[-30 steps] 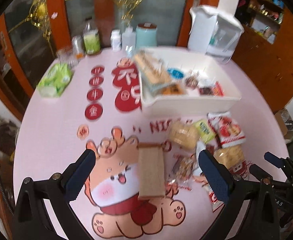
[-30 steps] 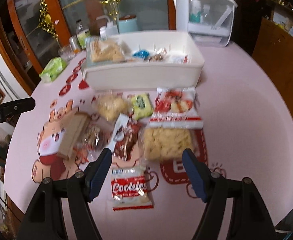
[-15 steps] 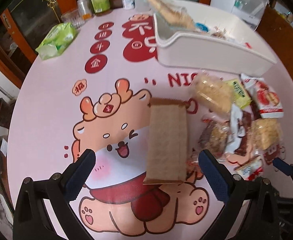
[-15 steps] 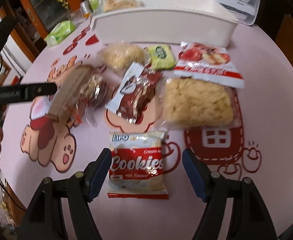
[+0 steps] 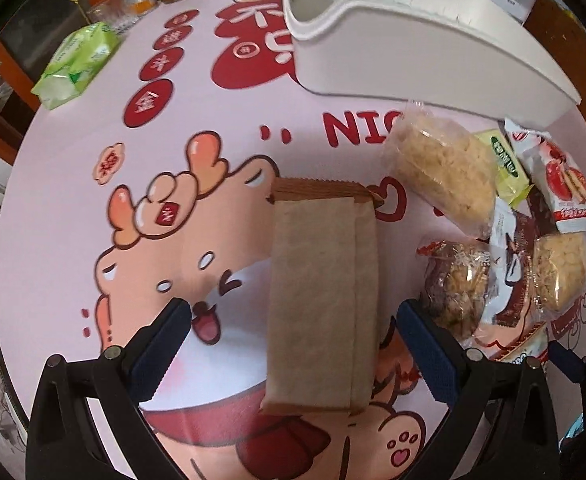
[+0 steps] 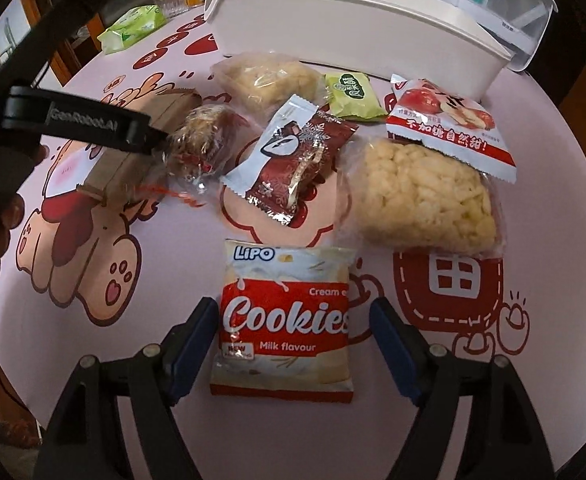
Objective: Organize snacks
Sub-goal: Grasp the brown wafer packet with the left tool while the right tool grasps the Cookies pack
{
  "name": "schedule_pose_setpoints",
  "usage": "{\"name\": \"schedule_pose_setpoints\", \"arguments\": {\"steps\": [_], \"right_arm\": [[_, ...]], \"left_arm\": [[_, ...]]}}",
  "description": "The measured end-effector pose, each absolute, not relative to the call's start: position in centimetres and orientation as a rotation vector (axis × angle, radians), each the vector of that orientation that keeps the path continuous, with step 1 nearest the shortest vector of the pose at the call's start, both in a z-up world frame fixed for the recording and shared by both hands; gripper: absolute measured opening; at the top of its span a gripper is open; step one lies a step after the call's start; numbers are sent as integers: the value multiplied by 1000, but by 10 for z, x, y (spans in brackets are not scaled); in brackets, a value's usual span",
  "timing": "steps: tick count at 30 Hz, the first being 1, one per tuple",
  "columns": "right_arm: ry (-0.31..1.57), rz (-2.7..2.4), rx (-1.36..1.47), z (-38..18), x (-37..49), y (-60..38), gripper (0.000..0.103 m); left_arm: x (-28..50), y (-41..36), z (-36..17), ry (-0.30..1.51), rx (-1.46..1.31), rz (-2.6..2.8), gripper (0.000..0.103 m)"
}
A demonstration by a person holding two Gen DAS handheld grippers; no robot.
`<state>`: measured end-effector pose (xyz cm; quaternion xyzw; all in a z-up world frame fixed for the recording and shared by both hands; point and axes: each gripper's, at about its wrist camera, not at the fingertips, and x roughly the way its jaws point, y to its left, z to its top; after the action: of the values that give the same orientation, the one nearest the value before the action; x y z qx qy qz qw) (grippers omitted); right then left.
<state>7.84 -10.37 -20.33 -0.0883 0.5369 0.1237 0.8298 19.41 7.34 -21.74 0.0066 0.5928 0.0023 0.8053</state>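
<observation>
Cookie packet (image 6: 285,320), light, crinkly and slippery, lies between the opening right gripper (image 6: 293,344), untouched, nearer than the white bin (image 6: 353,32); pinch its side edges.

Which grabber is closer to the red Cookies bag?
Right. The right gripper has the Cookies bag between its opening jaws, pads not yet pressing. The left gripper is off to the side, straddling the brown paper packet.

Snack packets (image 6: 289,160) before the bin (image 6: 357,36)
</observation>
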Motion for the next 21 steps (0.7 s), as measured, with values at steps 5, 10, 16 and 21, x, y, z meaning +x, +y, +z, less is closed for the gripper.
{"name": "schedule_pose_setpoints", "arguments": {"steps": [5, 10, 16, 21], "right_arm": [[1135, 247, -179, -204, 82, -106, 73], [1120, 226, -158, -200, 87, -112, 52], [1128, 240, -187, -198, 90, -105, 46], [1175, 254, -190, -197, 91, -107, 45]], "left_arm": [[204, 76, -231, 1312, -19, 6, 103], [207, 77, -234, 1312, -31, 25, 103], [190, 66, -222, 1258, -2, -17, 69], [186, 54, -219, 1263, 13, -33, 53]]}}
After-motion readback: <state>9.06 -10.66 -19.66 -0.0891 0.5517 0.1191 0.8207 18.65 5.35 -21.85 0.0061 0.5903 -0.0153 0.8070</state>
